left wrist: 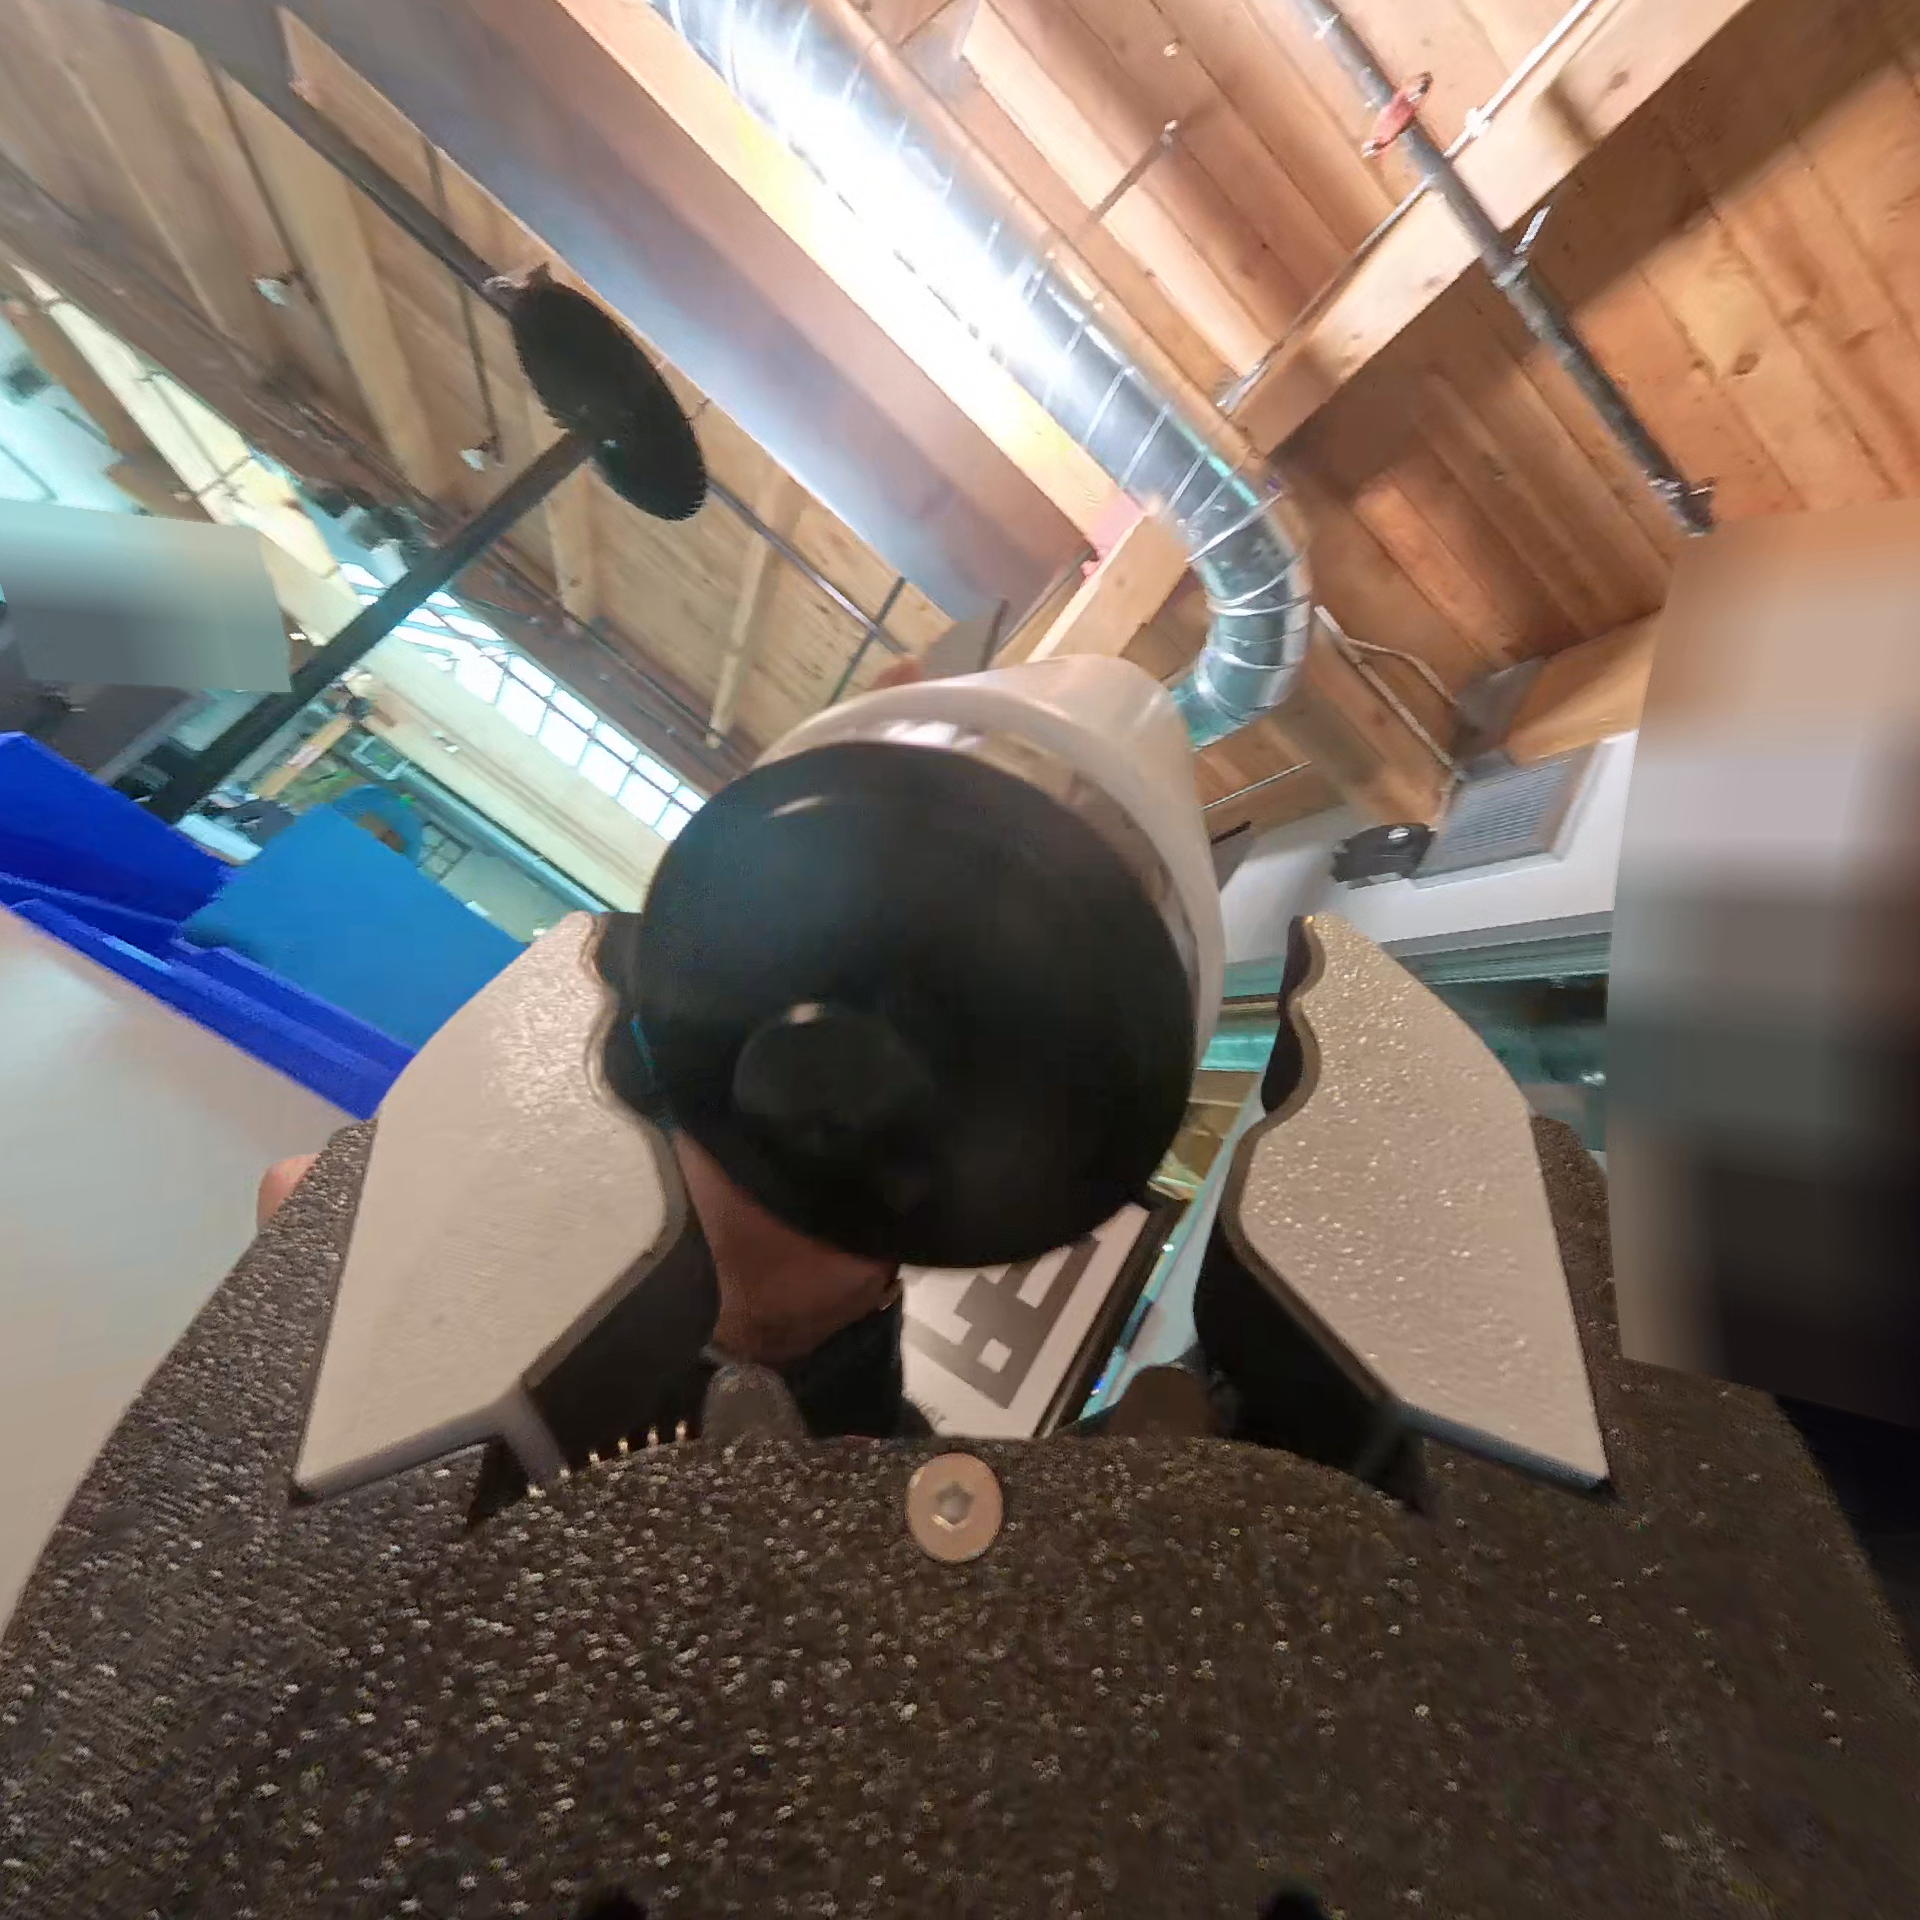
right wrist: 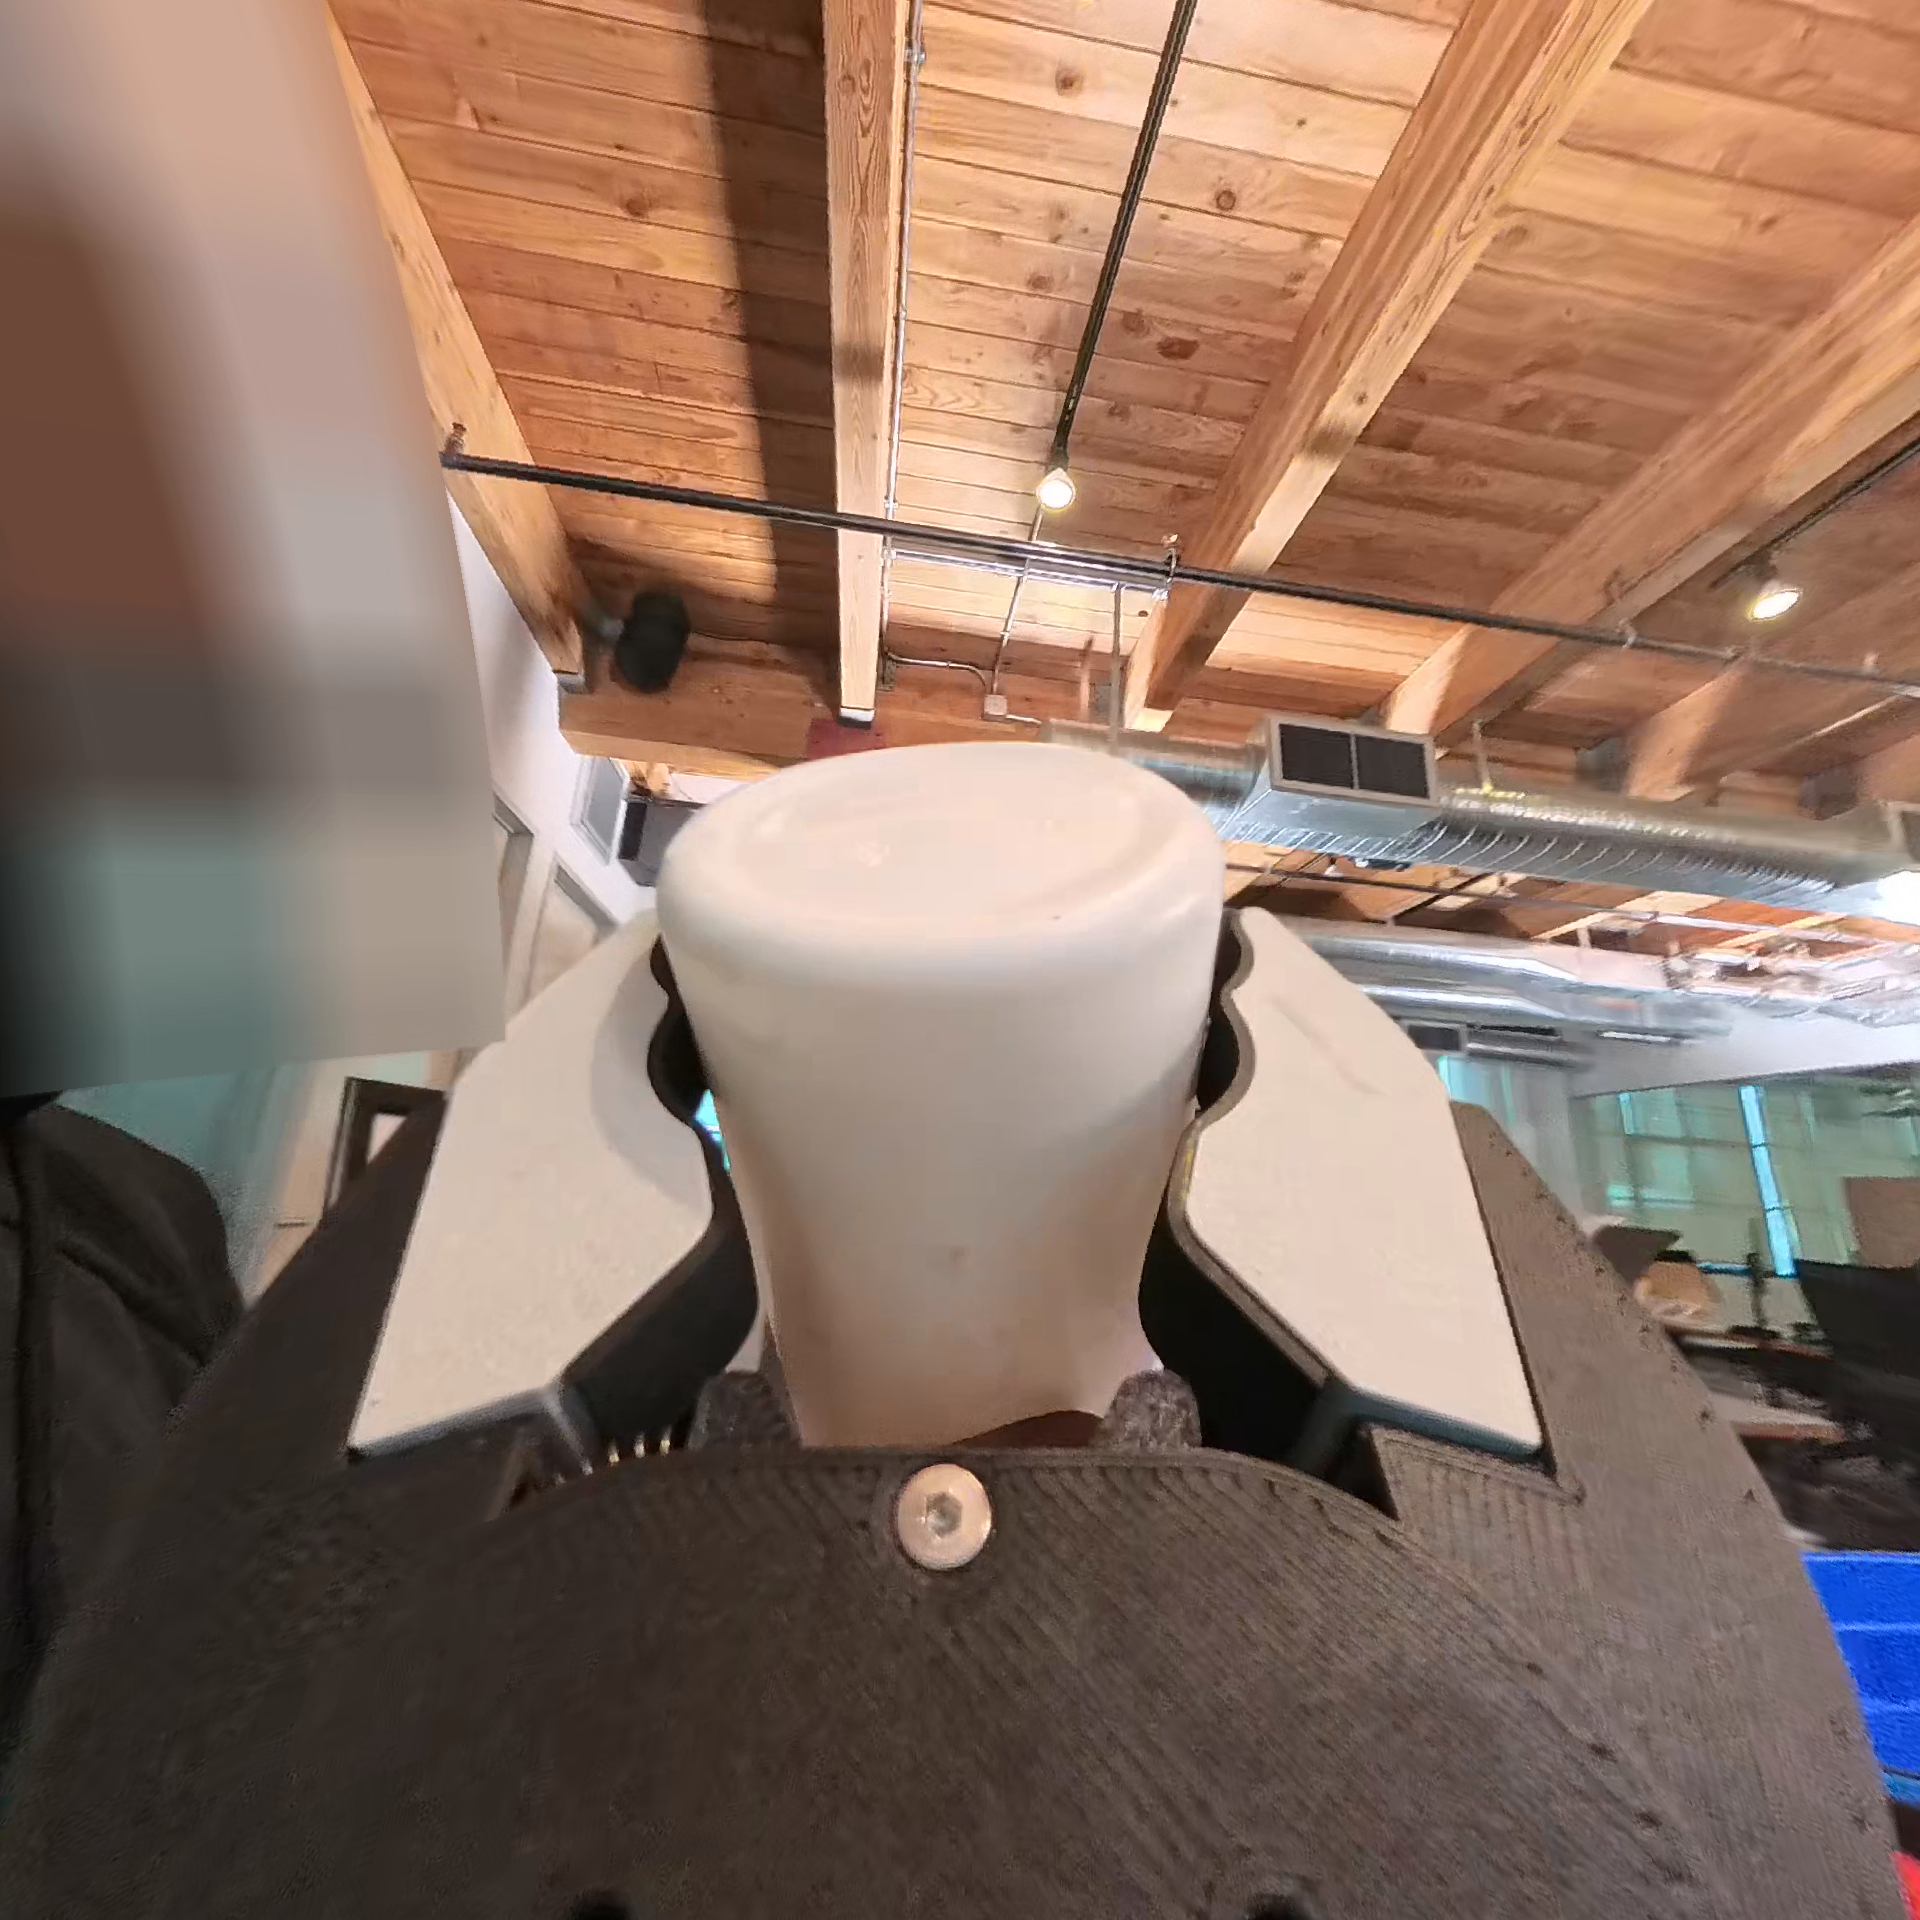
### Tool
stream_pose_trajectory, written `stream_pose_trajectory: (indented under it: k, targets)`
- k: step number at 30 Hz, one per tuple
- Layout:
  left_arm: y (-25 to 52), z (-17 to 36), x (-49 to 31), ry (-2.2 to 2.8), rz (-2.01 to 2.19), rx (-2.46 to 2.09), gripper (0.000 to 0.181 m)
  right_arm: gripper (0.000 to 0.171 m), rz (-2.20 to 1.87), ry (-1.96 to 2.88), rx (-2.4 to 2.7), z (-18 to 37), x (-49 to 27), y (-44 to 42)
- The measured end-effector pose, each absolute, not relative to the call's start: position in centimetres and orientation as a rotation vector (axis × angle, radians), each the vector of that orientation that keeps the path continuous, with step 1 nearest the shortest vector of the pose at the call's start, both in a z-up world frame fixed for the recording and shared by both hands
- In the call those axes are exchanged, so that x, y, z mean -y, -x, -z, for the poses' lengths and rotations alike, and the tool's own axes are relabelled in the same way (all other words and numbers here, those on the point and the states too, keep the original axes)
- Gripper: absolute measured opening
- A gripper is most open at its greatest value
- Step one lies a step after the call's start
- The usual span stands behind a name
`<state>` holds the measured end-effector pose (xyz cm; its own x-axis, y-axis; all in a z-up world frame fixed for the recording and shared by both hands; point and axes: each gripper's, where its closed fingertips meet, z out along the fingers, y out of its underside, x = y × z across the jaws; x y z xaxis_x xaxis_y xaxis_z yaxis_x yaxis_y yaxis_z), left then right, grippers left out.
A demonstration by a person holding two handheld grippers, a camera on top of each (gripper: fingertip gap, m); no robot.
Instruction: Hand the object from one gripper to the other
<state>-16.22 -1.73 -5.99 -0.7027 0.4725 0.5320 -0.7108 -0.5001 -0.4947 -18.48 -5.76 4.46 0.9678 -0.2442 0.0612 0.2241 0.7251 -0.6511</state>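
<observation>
Gripping the white bottle (right wrist: 935,1039) by its smooth, rigid-looking body, the right gripper (right wrist: 940,1049) is clamped tight. Around the bottle's black cap (left wrist: 904,1018), the left gripper (left wrist: 951,1029) gapes; body looks slippery, cap grippier.

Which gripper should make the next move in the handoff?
Left gripper: it's open around the black-lidded end of the white plastic cup, one finger apart. Closing it comes first, since the right gripper is shut on the cup's body.

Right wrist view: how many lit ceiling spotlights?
2. One lit spotlight sits at upper centre, at the end of the black track; the other spotlight is at far right. The blurred patch on the left may hide more.
</observation>
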Motion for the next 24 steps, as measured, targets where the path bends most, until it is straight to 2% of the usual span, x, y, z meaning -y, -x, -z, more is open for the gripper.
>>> stream_pose_trajectory:
  k: [13, 24]
  targets:
    - [12.4, 6.7, -1.1, -0.604, -2.22, 0.802, 0.112, 0.094, 0.287, 1.04, -0.127, -1.3, 2.4, 15.2]
    - [11.7, 6.7, -3.9, -0.475, -2.213, 1.413, 0.111, 0.096, 0.693, 1.531, -0.064, 3.2, 2.4, 13.7]
